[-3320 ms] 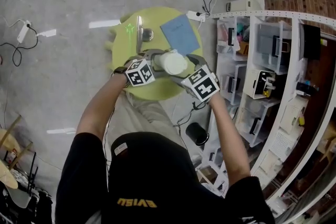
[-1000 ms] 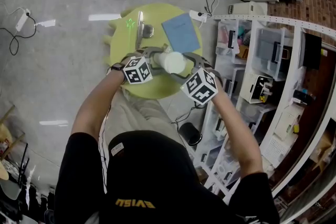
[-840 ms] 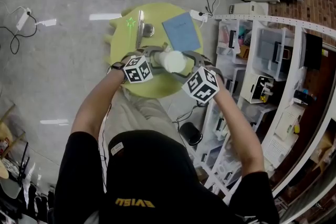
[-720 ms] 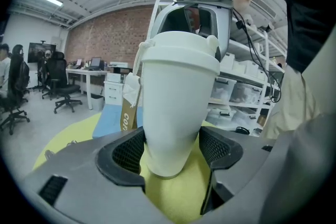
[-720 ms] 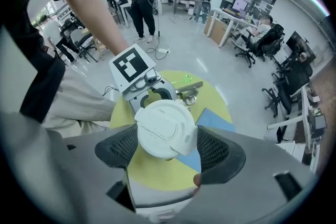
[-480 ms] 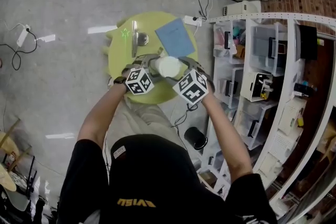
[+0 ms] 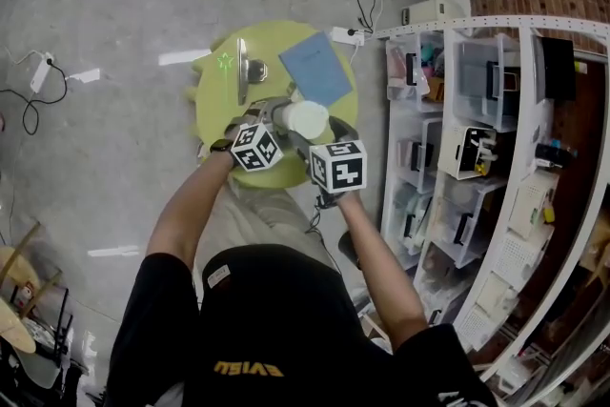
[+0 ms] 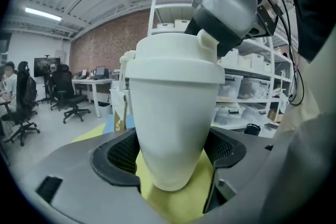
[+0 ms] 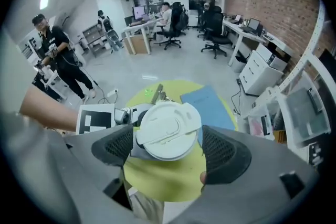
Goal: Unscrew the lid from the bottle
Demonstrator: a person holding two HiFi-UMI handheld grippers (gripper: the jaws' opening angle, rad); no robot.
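1. The white bottle (image 8: 173, 128) stands upright on the yellow table (image 7: 217, 95), toward the table's edge nearest the person. Its lid (image 9: 167, 131) sits on top; we cannot tell how far it is unscrewed.
2. The left gripper (image 8: 170, 160) has just been opening its jaws. The bottle's lower body is between them, pads close on either side, and we cannot tell whether either touches it.
3. The right gripper (image 9: 167, 149) points down over the table. Its jaws have just widened too, with the lid between them and slim gaps either side.
4. In the head view, the marker cubes (image 7: 255, 148) hide most of both jaws.
5. A blue booklet (image 7: 315, 69) lies on the table's far side. We cannot identify the metal object (image 7: 246, 71) beside it.
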